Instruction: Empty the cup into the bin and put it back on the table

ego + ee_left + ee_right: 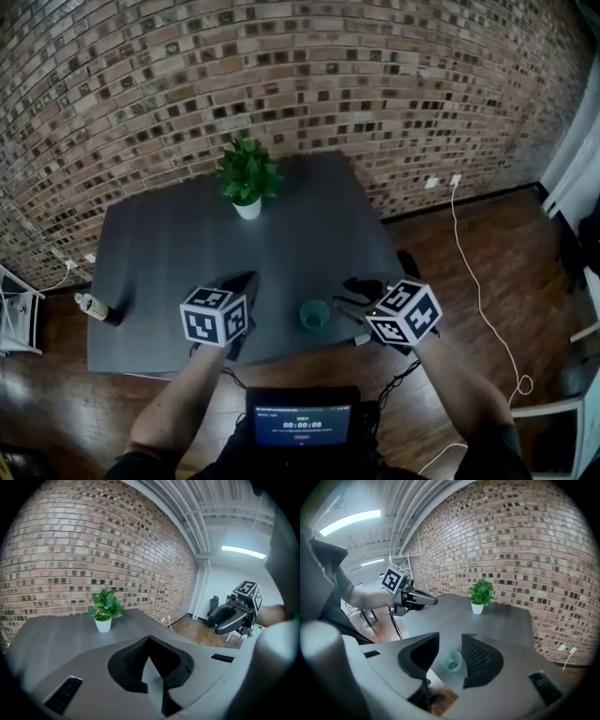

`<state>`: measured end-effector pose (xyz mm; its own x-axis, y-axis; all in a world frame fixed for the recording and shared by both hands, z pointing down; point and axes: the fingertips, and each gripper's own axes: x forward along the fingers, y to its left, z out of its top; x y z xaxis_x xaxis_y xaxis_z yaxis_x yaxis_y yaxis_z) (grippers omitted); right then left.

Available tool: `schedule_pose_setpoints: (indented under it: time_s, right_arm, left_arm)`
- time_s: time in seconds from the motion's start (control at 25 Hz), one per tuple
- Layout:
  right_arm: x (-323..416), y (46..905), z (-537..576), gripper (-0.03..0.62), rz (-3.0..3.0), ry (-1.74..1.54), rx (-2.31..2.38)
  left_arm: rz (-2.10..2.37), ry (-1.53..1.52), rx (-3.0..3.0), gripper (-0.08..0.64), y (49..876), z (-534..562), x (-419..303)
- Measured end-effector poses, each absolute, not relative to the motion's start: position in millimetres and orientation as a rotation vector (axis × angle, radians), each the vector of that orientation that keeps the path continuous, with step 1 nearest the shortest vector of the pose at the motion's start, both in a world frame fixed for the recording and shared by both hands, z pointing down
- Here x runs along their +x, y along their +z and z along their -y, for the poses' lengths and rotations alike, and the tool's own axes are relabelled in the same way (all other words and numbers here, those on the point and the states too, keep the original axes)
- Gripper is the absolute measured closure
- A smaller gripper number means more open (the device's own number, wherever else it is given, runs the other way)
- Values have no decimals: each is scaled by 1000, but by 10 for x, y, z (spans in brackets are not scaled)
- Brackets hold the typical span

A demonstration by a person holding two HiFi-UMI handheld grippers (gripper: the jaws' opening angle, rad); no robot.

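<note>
A translucent green cup (314,314) stands upright near the front edge of the dark grey table (169,253), between my two grippers. In the right gripper view the cup (453,661) shows through the gap of my right gripper (451,636), which is open; its pads do not touch the cup. In the head view the right gripper (352,286) hovers just right of the cup. My left gripper (249,277) hangs left of the cup, over the table. Its jaws (150,639) meet at the tips with nothing held. No bin is in view.
A small potted plant (247,178) stands at the table's far side. A bottle (98,307) lies at the table's left front corner. A brick wall runs behind the table. A white cable (478,281) trails over the wooden floor at right, near a white chair (553,412).
</note>
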<state>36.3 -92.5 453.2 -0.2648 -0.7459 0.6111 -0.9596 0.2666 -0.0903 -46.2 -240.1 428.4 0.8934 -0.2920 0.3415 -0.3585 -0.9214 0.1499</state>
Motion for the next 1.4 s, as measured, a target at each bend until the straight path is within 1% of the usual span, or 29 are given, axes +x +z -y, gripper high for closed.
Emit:
schedule_pose_setpoints:
  time_s: [0.16,0.2,0.24,0.36,0.4,0.44,0.48,0.56,0.6,0.68,0.72,0.76,1.12,1.2,1.4]
  right_arm:
    - [283,4764,923,433,2087,677,1420]
    - [249,4816,922,389,2086,695,1395]
    - [210,4865,923,366,2085,711,1371]
    - [92,4990,962,364,2078,750,1338]
    - [71,5047,974,339,2064,766,1328]
    - [64,5118,976,290,2041,780,1313]
    - [66,5195,972,267,2018,793,1294]
    - [65,5340,965,267,1988,819,1268]
    - [59,5409,958,267,1979,835,1261]
    - [58,5558,926,263,1954,863,1250]
    - [72,5635,907,224,1939,873,1249]
    - [92,5707,894,216,1929,881,1253]
    - [149,6123,897,215,1902,917,1215]
    - [118,6195,908,156,1905,934,1191]
    - [82,6362,888,156,1887,945,1155]
  left_arm:
    - [546,530,2762,554,4624,2354,-565]
    - [539,542,2743,555,4706,2326,-580]
    - [533,550,2728,554,4779,2304,-595]
    - [523,579,2698,554,4950,2300,-651]
    - [522,591,2690,554,4996,2310,-661]
    - [521,602,2681,554,5044,2315,-665]
    - [519,608,2669,552,5096,2309,-667]
    - [510,619,2645,487,5204,2282,-676]
    - [506,629,2640,482,5252,2266,-680]
    - [495,653,2636,482,5348,2231,-677]
    - [492,661,2628,482,5403,2216,-670]
    - [493,667,2616,480,5462,2206,-666]
    - [507,787,2551,480,5898,2135,-667]
    - [520,807,2529,479,6017,2130,-692]
    - [492,873,2494,479,6247,2037,-724]
